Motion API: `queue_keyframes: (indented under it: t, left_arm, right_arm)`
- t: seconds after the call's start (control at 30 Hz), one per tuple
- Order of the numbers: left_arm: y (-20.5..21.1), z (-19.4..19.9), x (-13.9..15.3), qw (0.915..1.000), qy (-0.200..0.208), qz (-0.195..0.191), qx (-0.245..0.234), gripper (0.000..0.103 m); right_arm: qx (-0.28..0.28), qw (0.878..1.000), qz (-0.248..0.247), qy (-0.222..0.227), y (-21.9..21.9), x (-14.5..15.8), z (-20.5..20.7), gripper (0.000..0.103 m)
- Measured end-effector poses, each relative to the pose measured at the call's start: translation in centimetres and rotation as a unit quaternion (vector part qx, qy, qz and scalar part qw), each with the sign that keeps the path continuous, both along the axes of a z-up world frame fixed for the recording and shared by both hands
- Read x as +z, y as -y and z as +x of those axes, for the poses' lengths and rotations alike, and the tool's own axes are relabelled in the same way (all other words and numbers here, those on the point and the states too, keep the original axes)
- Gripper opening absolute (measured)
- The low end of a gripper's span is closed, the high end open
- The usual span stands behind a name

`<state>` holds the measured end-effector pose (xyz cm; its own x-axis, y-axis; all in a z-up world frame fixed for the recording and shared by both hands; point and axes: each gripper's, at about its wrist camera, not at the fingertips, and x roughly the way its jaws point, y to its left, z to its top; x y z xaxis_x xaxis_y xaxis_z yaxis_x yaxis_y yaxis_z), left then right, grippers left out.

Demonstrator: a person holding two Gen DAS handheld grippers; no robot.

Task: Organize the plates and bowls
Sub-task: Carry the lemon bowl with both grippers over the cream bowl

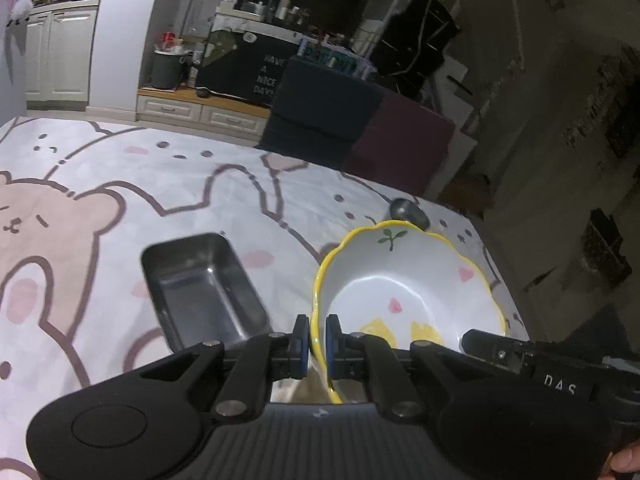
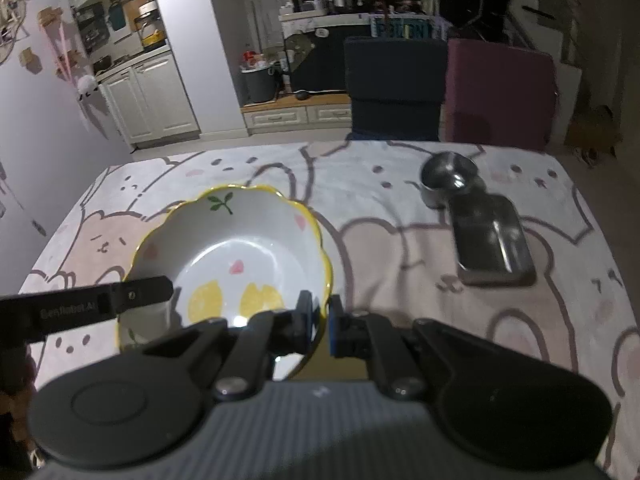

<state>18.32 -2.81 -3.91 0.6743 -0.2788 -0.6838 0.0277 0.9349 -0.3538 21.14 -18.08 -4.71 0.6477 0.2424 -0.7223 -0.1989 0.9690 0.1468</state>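
A white scalloped bowl (image 1: 408, 280) (image 2: 240, 240) with a yellow rim and lemon, heart and leaf prints hangs between both grippers over the table. My left gripper (image 1: 317, 340) is shut on the bowl's left rim, blue pads on either side of the wall. On the opposite rim my right gripper (image 2: 319, 320) is shut the same way. Each gripper's black finger shows at the bowl's edge in the other's view, the right gripper (image 1: 500, 350) and the left gripper (image 2: 140, 292).
A rectangular steel tray (image 1: 204, 288) (image 2: 492, 240) lies on the bear-print tablecloth (image 1: 120, 184) (image 2: 380, 208). A small round steel bowl (image 1: 408, 210) (image 2: 450, 178) sits just beyond it. A navy chair (image 2: 396, 80) and a maroon chair (image 2: 500, 92) stand at the far edge.
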Motion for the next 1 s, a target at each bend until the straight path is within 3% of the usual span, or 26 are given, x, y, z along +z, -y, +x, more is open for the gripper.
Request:
queue_keyframes:
  t: [0.33,1.0]
  left_arm:
    - [3.3,-0.6,-2.6,0.9992,-0.024,0.015,-0.028,0.008]
    - [4.1,0.8,-7.2,0.9953,-0.081,0.031,-0.043,0.008]
  right_arm:
    - [-0.015,1.0,0.01,-0.016,3.9,-2.2,-3.1,0.009]
    - [-0.017,0.997,0.011,-0.078,4.9,-7.7,-1.8,0.01]
